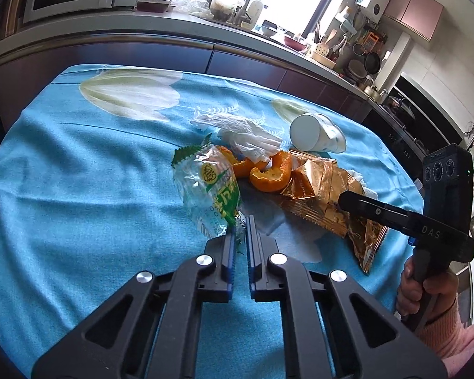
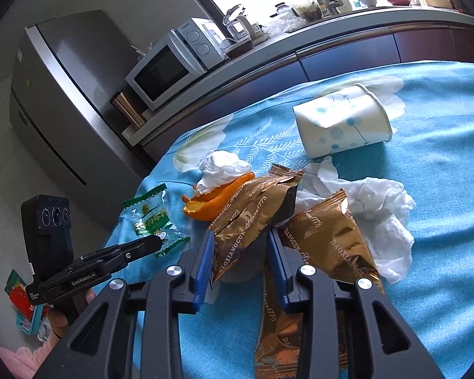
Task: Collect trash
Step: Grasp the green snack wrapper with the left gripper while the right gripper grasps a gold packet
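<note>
Trash lies in a heap on the blue flowered cloth. A green-and-clear wrapper is pinched at its near edge by my left gripper, which is shut on it. Beside it lie orange peel, crumpled white tissue, gold snack wrappers and a tipped paper cup. In the right wrist view my right gripper stands open around one gold wrapper, whose end lies between the jaws. A second gold wrapper lies just right of them. The cup is farther back.
A kitchen counter with a microwave runs behind the table, and a steel fridge stands at the left. A hand in a pink sleeve holds the right gripper's handle. Boxes lie on the floor.
</note>
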### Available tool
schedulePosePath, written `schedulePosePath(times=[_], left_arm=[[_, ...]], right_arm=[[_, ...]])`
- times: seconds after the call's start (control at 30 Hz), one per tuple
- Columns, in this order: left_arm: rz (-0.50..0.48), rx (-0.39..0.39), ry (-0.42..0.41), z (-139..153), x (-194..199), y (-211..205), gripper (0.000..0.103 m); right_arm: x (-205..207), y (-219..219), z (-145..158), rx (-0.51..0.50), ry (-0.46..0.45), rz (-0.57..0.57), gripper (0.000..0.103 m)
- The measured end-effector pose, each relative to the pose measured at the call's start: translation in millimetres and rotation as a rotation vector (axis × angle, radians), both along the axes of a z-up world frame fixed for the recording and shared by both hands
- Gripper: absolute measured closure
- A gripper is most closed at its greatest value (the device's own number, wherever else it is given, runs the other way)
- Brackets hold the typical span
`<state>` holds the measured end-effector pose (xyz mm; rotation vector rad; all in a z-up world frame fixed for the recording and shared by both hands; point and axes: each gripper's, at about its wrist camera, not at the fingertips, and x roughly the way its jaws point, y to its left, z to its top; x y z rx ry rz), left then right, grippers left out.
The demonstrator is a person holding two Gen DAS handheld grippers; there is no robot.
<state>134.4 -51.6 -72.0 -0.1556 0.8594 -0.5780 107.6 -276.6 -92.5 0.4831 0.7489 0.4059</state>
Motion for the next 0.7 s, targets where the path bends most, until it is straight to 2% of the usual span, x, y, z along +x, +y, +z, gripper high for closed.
schedulePosePath(times=[0.07,0.13,0.3,0.7], left_arm=[[0.004,-0.002,-0.005,0.9,-2.2,3.3,0.097],[0.007,-0.006,-0.008,1.8,-5.2,6.8,0.097],[0.015,-0.008,-0.017,4.5,-11.6,18.0,0.099],[0.039,0.001,-0.079,25.3,-38.4,55.6,0.100]], right_arm=[[2.2,2.4,-1.6,0.001,0.008,0.004,0.071],[2.4,5.5,-1.1,-0.005,0.003,0.008,0.089],[-4.8,8.1,6.3,-0.021,-0.037,0.012,0.098],[-23.2,38.7,43.2,-0.091,-0.170,0.103,0.100]])
